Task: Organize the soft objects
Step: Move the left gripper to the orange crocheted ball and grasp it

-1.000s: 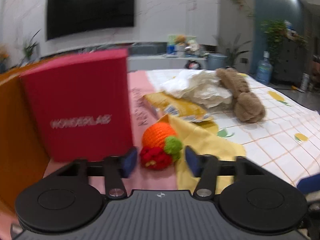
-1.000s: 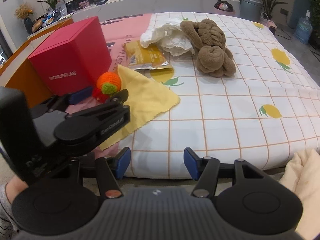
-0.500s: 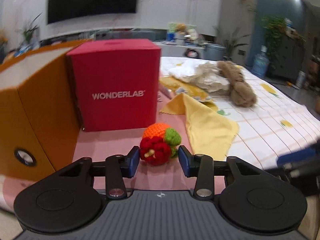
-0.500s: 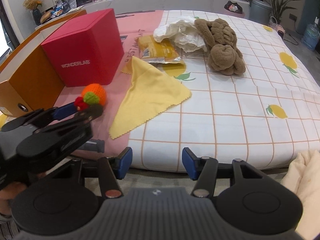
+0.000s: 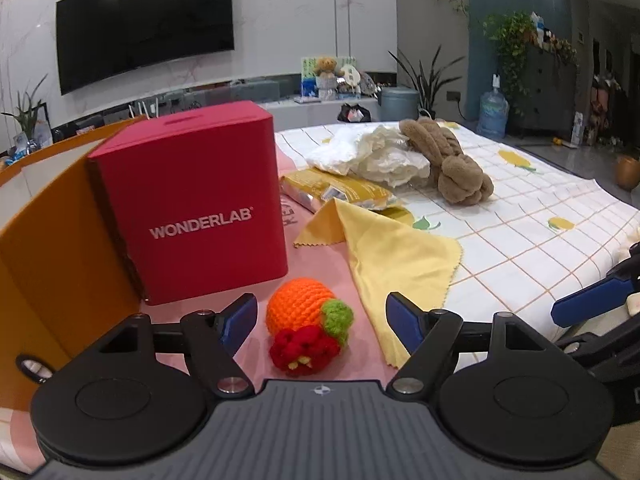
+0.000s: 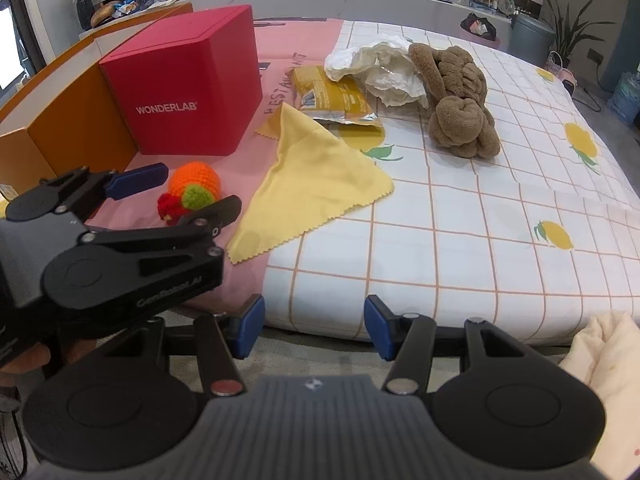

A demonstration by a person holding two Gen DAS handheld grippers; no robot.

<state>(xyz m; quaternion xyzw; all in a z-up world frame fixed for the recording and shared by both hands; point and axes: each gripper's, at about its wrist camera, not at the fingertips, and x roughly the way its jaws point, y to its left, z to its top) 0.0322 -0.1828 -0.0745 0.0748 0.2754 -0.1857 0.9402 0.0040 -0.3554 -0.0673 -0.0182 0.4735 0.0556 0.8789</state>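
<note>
The left gripper [image 5: 322,318] is spread wide, the crocheted toy [image 5: 307,326] lying loose between its fingers on the pink cloth [image 5: 320,268]; whether either pad touches it is hard to tell. This looks like the toy's pick or set-down; next, close or back away. The right gripper [image 6: 314,330], also spread, holds nothing. Ahead: red box [image 5: 192,204], yellow cloth [image 5: 392,252], brown plush [image 5: 452,168]; beyond, a wall television [image 5: 144,24].

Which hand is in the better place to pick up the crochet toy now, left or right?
Left. The left tongs are open with the crochet toy between their fingers. The right tongs are open at the bed's edge, apart from the toy.
</note>
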